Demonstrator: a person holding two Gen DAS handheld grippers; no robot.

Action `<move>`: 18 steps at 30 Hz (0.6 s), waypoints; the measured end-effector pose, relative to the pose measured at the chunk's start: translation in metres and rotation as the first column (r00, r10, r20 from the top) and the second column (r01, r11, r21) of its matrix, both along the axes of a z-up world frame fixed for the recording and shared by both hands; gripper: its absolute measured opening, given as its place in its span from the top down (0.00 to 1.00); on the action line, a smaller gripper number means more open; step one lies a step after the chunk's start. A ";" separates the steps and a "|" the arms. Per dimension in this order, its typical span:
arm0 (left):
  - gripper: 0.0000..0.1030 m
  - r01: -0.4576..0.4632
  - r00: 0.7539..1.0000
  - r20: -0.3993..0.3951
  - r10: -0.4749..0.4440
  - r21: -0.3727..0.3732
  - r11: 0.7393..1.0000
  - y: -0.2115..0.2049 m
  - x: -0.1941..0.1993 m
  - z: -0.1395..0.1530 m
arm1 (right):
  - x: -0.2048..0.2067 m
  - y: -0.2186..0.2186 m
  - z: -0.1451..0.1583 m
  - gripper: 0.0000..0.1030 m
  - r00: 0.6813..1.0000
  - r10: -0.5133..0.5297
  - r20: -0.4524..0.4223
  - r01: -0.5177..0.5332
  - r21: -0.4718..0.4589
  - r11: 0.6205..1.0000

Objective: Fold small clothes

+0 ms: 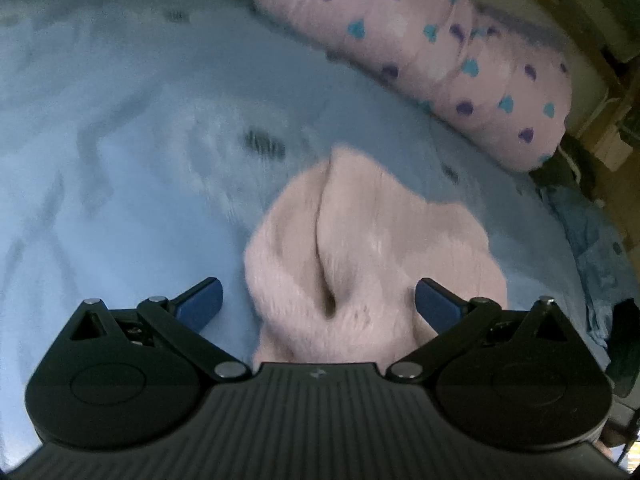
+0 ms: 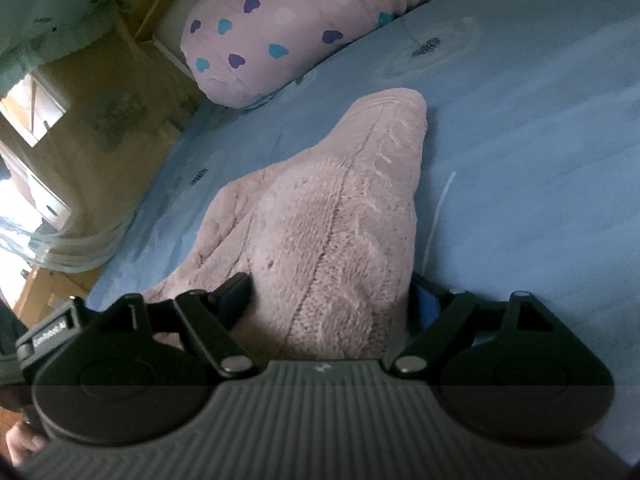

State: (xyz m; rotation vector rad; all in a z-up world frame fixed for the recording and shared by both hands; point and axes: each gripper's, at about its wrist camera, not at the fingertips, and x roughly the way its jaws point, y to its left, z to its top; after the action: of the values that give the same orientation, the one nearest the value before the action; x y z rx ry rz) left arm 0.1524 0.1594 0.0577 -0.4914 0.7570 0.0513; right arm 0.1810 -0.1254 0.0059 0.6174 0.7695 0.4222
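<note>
While the pink knitted garment [image 2: 320, 232] lies bunched on the blue bed sheet [image 2: 520, 160], it sits between the spread fingers of both tools. The right tool [image 2: 332, 292] is released, pads flanking the knit without pressing; the left tool [image 1: 318, 300] is likewise released around a fold. A flat edge should be sought before any pinch is made, judging by the central crease. Open sheet is left on one side; the heart-patterned bolster [image 1: 420, 52] bounds the far side.
</note>
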 end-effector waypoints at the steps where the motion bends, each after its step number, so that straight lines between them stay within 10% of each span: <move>1: 0.00 -0.005 1.000 0.019 0.005 0.005 1.000 0.000 -0.001 0.005 | -0.001 -0.003 0.001 0.20 1.000 -0.008 -0.010 0.008 0.014 1.000; 12: 0.23 0.028 0.999 0.024 -0.029 0.057 0.998 -0.025 0.052 0.011 | -0.042 -0.042 0.025 0.18 0.971 -0.186 0.153 0.198 -0.069 0.978; 18: 0.32 0.035 0.999 -0.007 -0.035 0.094 0.995 -0.029 0.077 -0.013 | -0.030 -0.032 0.015 0.18 0.984 -0.120 0.130 0.131 -0.076 0.988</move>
State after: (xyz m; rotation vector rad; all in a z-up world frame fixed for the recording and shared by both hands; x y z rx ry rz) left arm 0.2295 0.1308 0.0449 -0.3879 0.7650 0.0557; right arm 0.1507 -0.1569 0.0212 0.5514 0.6217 0.3075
